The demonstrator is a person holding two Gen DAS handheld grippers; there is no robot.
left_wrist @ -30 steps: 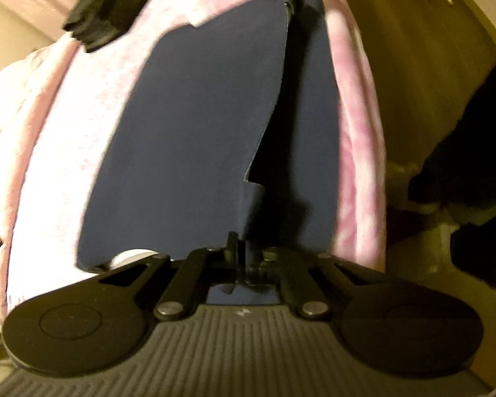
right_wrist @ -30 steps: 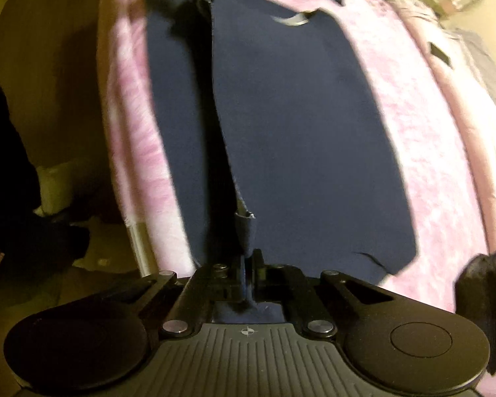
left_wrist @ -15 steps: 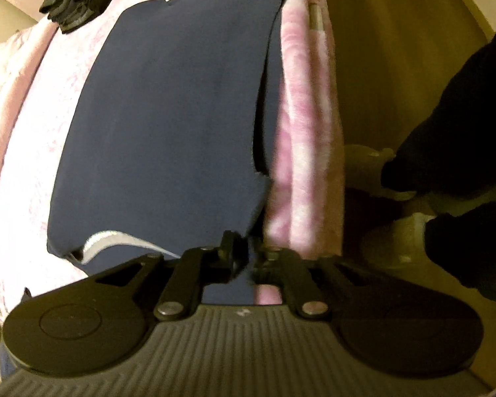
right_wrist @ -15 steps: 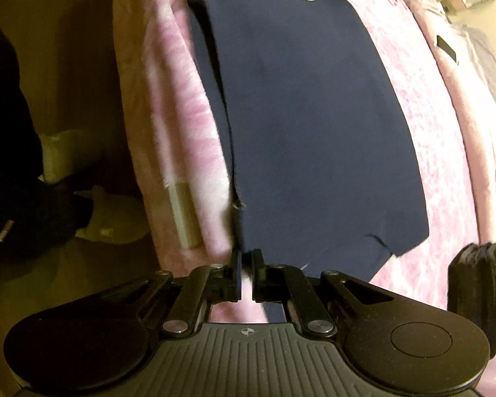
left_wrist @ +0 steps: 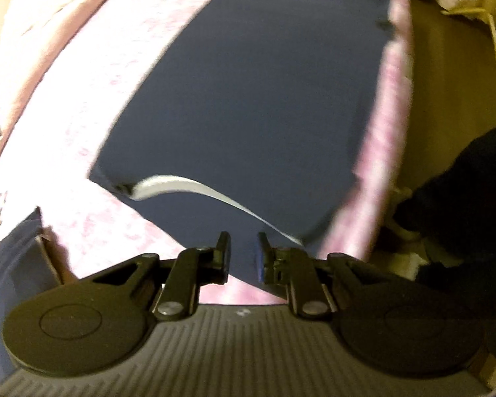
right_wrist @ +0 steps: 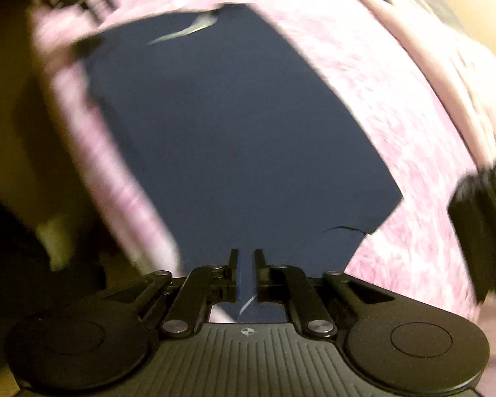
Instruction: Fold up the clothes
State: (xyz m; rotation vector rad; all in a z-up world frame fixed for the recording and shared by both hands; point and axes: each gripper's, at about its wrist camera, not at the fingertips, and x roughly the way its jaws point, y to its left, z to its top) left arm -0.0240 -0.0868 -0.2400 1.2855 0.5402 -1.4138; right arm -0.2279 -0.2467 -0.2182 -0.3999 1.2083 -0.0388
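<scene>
While the navy garment [left_wrist: 248,106] lies flat on the pink blanket [left_wrist: 92,76], folded along the bed's edge, both sets of jaws have just been opening: the left gripper [left_wrist: 242,254] and right gripper [right_wrist: 246,266] stand narrowly parted, nothing pinched. Cloth may be snagged and the fold dragged askew. Edges are blurred; the dark stack [right_wrist: 482,228] is probably folded clothing.

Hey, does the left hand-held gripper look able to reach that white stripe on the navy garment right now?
Probably yes. The left hand-held gripper has just been opening, with nothing pinched between its fingers, and hangs over the navy garment lying flat on the pink blanket. The white stripe lies just ahead, with nothing covering it.
</scene>
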